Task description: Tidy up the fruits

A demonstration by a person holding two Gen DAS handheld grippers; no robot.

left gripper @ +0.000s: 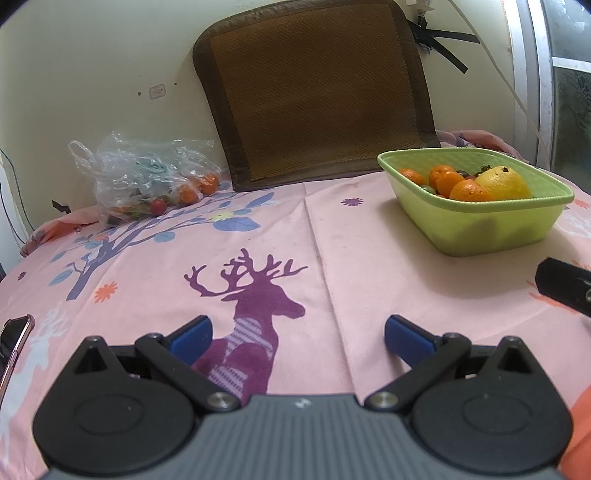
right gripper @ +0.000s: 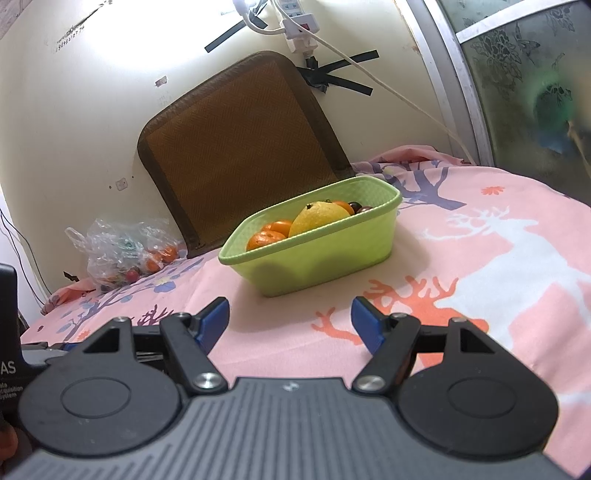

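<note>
My left claw [left gripper: 298, 334] is released, blue pads spread wide with nothing between them, low over the pink bedsheet [left gripper: 369, 280]. A purple deer print [left gripper: 258, 310] lies directly below and ahead of it. My right claw [right gripper: 290, 319] is likewise released and empty, above an orange deer print [right gripper: 410, 299].

Surface: one pink printed sheet, with a crease running away from my left claw toward the wall. The green tub [left gripper: 480, 221] stands on it ahead and to the right of my left claw, straight ahead of my right claw, well apart from both. Inside it: several oranges [left gripper: 469, 192] and a large yellow fruit [left gripper: 504, 182] touching them; small dark items behind, too small to identify.

Far ahead-left, against the wall, a clear plastic bag [left gripper: 147, 177] holds more oranges and a small red fruit. A phone [left gripper: 14, 339] lies at my left claw's left edge.

Room: cream wall, a brown woven mat [left gripper: 317, 88] leaning on it behind the tub, black tape strips [right gripper: 340, 77], a white power strip [right gripper: 299, 26] with cable, frosted patterned glass [right gripper: 524, 74] at far right.
</note>
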